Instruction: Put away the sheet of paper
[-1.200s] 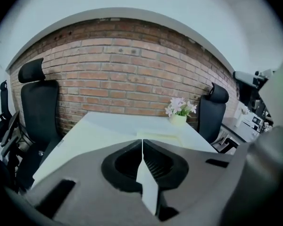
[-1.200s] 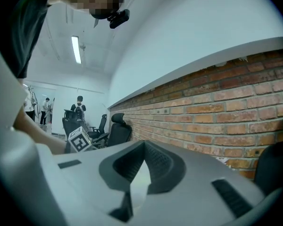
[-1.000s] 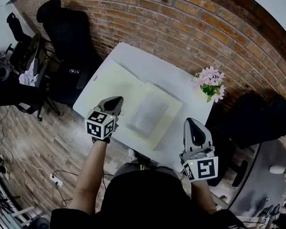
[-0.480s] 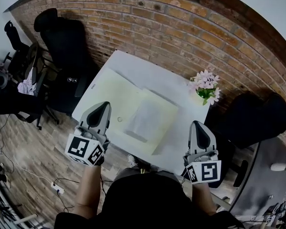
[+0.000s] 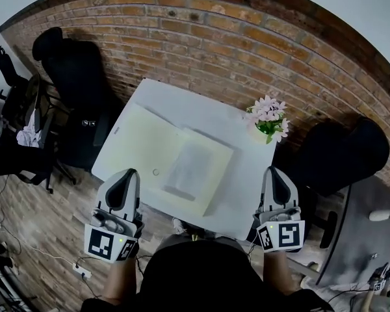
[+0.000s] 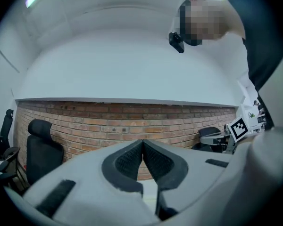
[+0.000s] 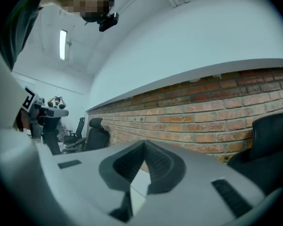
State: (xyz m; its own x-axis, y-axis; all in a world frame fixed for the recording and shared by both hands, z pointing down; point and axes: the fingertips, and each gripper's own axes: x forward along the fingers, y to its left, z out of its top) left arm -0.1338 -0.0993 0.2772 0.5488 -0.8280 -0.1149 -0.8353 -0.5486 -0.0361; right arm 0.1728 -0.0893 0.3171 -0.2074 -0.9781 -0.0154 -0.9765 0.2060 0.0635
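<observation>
A: Where's the sheet (image 5: pixel 192 168)?
B: Flat on the right half of the open folder (image 5: pixel 140 135), mid table (image 5: pixel 237 197). Long axis runs away from us, tilted twd the flowers (image 5: pixel 266 112).
A: Handling?
B: We'd guess v. light, floppy, creases easily. Pinch a near corner.
A: Tongs?
B: Left tongs (image 5: pixel 128 174) and right tongs (image 5: pixel 277 171) both closed, empty, short of the table.

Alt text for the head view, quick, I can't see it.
The left gripper and right gripper, shut and empty, hover by the white table's near edge. On it an open pale-yellow folder holds the sheet of paper; pink flowers stand by the brick wall.
</observation>
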